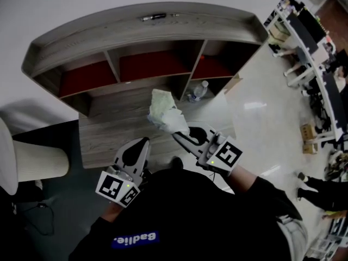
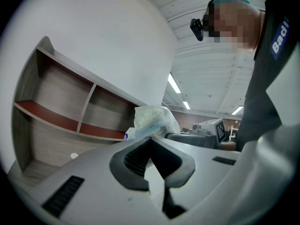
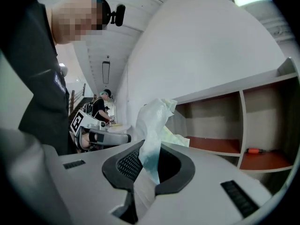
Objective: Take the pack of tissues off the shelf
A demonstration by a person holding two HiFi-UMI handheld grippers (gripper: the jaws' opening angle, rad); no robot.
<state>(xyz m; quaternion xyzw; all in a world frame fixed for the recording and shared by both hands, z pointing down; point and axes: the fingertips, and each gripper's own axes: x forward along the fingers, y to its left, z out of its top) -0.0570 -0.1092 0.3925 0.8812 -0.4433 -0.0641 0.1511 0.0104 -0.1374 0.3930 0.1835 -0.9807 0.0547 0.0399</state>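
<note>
**Already off the shelf: tissues held in the right tongs**

Now the pack of tissues sits in the right gripper, whose jaws are closed on the near end of its crinkled wrapper. The right gripper view shows the plastic pinched between the pads and rising out of them. The pack's long axis runs straight on from the jaw tips, out toward the shelf, so nearly all of it lies beyond the grip. It hangs in front of the middle and right compartments, above the shelf's low wooden front board and apart from the red-floored bays.

The left gripper waits close to the person's body, just beside the right one, with its jaws together on nothing. The pack shows past its tips, up and to its right.

Judging from this, the taking is all but done. What remains is drawing the right hand back toward the body, along the pack's own axis. The thin end-hold is the risk, since the wrapper could slip or the pack could swing. A small bottle stands in the right bay, clear of the path.
</note>
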